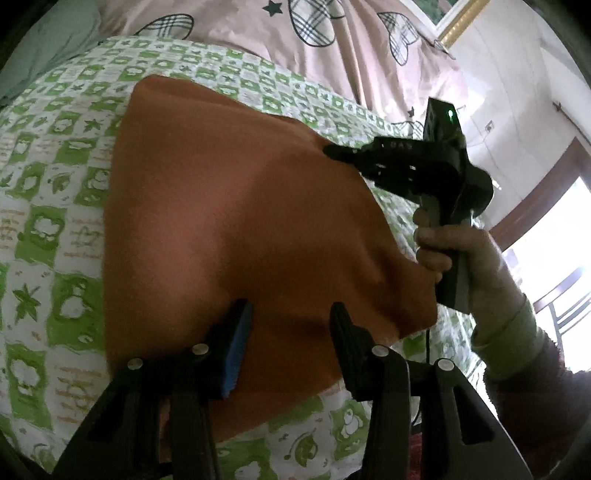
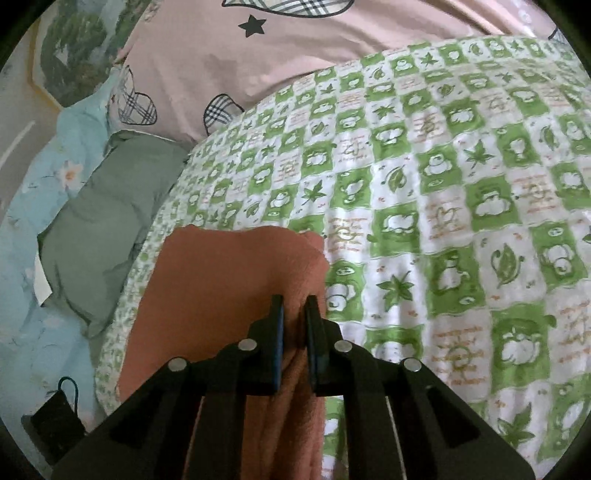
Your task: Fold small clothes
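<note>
An orange-brown cloth (image 1: 229,229) lies spread on the green-and-white patterned bedsheet (image 1: 48,206). My left gripper (image 1: 291,310) is open, its fingers standing over the cloth's near part with nothing between them. My right gripper (image 1: 332,152) shows in the left wrist view at the cloth's far right edge, held by a hand. In the right wrist view the right gripper (image 2: 294,304) is shut on a bunched fold of the orange cloth (image 2: 229,280), which runs down between its fingers.
A pink quilt with plaid hearts (image 1: 332,33) lies behind the sheet, also in the right wrist view (image 2: 207,62). A grey-green pillow (image 2: 107,221) and light blue floral bedding (image 2: 22,229) lie at the left. A small black device (image 2: 55,421) sits at the lower left.
</note>
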